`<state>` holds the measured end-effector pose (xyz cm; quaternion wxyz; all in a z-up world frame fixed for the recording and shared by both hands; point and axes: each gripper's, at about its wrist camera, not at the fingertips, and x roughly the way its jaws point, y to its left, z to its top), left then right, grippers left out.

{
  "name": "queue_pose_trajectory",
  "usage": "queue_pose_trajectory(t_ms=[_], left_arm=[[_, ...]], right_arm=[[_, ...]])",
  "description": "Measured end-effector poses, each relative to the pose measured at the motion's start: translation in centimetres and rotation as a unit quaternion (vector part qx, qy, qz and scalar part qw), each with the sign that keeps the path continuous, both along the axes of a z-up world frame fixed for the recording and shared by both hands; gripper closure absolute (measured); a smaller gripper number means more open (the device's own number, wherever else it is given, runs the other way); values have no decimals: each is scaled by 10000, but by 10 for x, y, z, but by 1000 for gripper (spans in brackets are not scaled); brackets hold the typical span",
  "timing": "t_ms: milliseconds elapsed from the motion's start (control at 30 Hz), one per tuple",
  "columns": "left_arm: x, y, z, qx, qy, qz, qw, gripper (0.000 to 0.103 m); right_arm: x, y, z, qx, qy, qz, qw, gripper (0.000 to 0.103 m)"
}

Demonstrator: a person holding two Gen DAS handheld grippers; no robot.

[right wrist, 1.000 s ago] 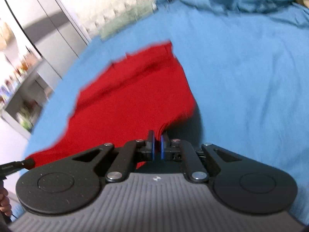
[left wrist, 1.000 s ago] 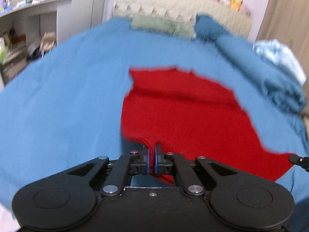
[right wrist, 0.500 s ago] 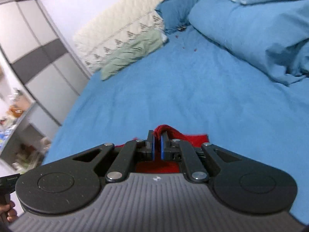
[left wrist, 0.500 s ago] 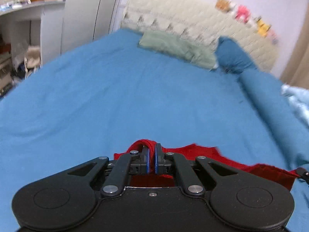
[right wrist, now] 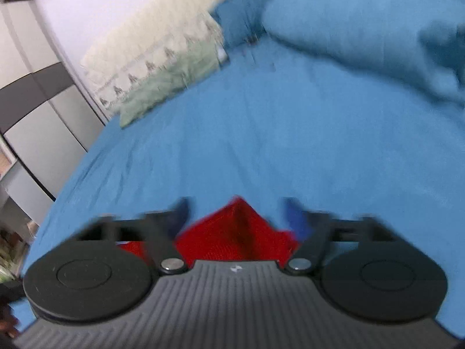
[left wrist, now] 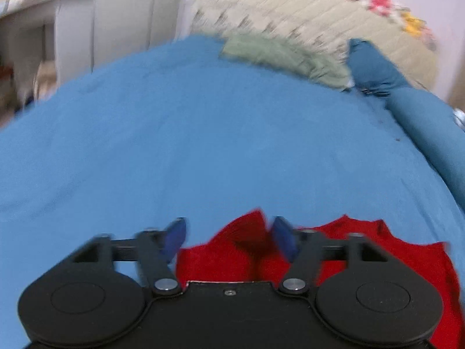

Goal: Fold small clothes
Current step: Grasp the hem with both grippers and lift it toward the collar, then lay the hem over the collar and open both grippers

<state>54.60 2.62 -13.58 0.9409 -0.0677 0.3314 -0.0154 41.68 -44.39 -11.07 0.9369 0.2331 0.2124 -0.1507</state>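
Observation:
A red knitted garment [left wrist: 363,250] lies on the blue bedsheet [left wrist: 203,145], mostly beneath both grippers. In the left wrist view my left gripper [left wrist: 229,240] has its jaws opening, and a raised red corner [left wrist: 244,232] stands between the blue pads without being pressed. In the right wrist view my right gripper [right wrist: 237,218] is also opening wide. A peaked red fold [right wrist: 235,226] of the garment sits loose between its fingers. Both views are blurred by motion.
A pale green pillow [left wrist: 279,58] and a dark blue pillow [left wrist: 369,64] lie against the cream headboard [left wrist: 305,14]. A rolled blue duvet [right wrist: 363,29] runs along the right side. A grey wardrobe [right wrist: 35,110] stands left of the bed.
Both grippers carried the garment's near edge forward over the rest of it, then opened. The red cloth that filled the views now shows only around the fingers.

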Motion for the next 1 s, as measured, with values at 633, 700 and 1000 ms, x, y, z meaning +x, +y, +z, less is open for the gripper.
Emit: queue_pose_trajectory(t_ms=[633,700,1000], left_arm=[[-89,-41,-25,953,823,-1097,9860,10],[-100,-53,-9,1097,691,-1165,9847,3],[-112,-125,2,768,630,-1716,9802,0]], right_arm=[[-73,44,-16,-406,966,622,9925,2],[-86,44,-2,-686,929,557,9917,1],[-134,30,-10,-1059,1373,747,9820,0]])
